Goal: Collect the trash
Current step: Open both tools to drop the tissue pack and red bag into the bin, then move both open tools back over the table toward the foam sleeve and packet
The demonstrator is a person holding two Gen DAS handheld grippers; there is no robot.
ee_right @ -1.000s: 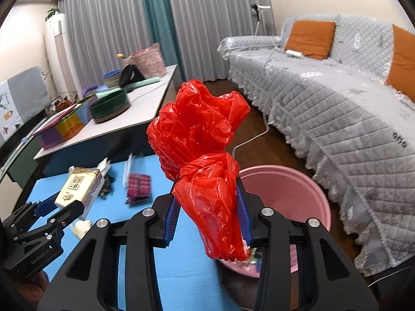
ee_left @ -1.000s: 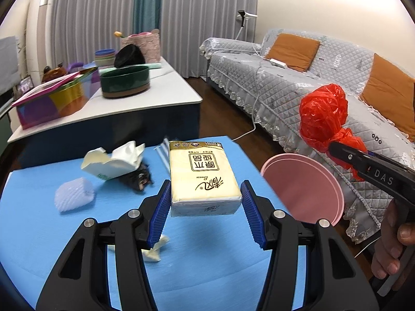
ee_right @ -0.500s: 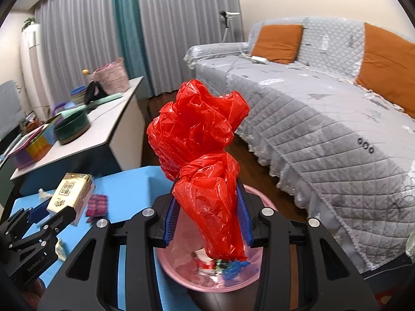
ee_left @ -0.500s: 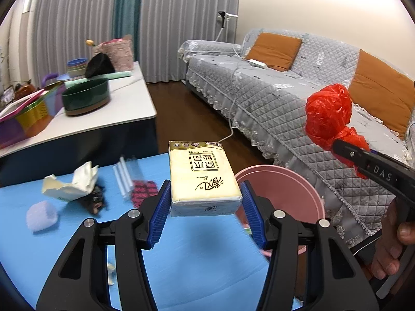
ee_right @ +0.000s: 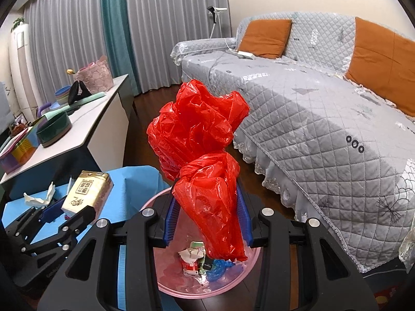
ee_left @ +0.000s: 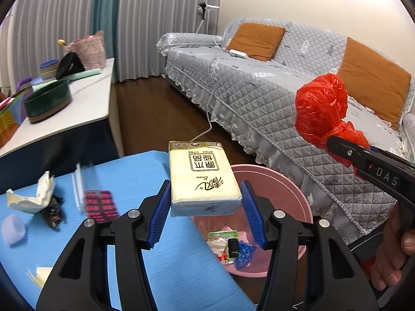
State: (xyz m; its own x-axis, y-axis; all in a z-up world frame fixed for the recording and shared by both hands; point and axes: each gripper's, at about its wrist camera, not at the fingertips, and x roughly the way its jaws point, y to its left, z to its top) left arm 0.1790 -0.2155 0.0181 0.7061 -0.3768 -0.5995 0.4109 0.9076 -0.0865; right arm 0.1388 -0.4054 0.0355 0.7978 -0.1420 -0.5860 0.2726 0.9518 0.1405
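A: Right gripper (ee_right: 206, 216) is clamped on the red bag (ee_right: 199, 140), above the pink bin (ee_right: 166, 289). Just let go?

B: I'd lower it first, so it drops among the wrappers inside.

A: And the left gripper (ee_left: 205, 213)?

B: Gripping the tissue pack (ee_left: 203, 178) over the blue table's (ee_left: 160, 267) right edge. Carry it farther right over the bin, then open. More scraps (ee_left: 31, 199) wait far left.

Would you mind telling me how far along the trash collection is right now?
Done: some wrappers already lie in the pink bin. In hand: the left gripper clamps a tissue pack and the right gripper a red plastic bag, held over the bin. Left: crumpled paper and a blister pack on the blue table.
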